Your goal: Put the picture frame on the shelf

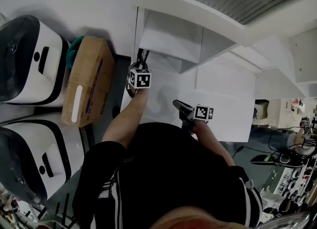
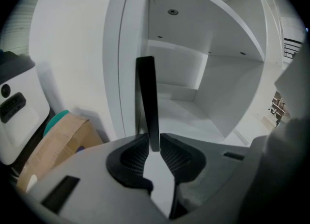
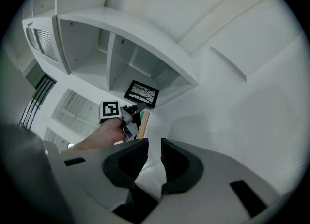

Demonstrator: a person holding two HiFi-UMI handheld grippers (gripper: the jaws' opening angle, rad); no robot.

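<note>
Two grippers: left gripper [image 2: 154, 145] clamps one picture frame [image 2: 147, 97] at one shelf [image 2: 193, 116], right gripper [image 3: 154, 143] gapes empty.

I see a plain white wall [image 1: 74, 0], white machines [image 1: 29, 60] beside a cardboard box [image 1: 89, 79], grey floor [image 1: 118, 82], and a cluttered desk [image 1: 292, 156] far right.

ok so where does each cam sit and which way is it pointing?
Head view: on the person's head, looking steeply down at the white shelf; shows torso, forearms, left gripper, right gripper.
Left gripper view: on the left gripper, facing into a shelf compartment; its jaws clamp the picture frame edge-on.
Right gripper view: on the right gripper, facing across to the shelf; its jaws apart, empty; left hand shows.
Shared: both gripper views catch the picture frame, edge versus face.
</note>
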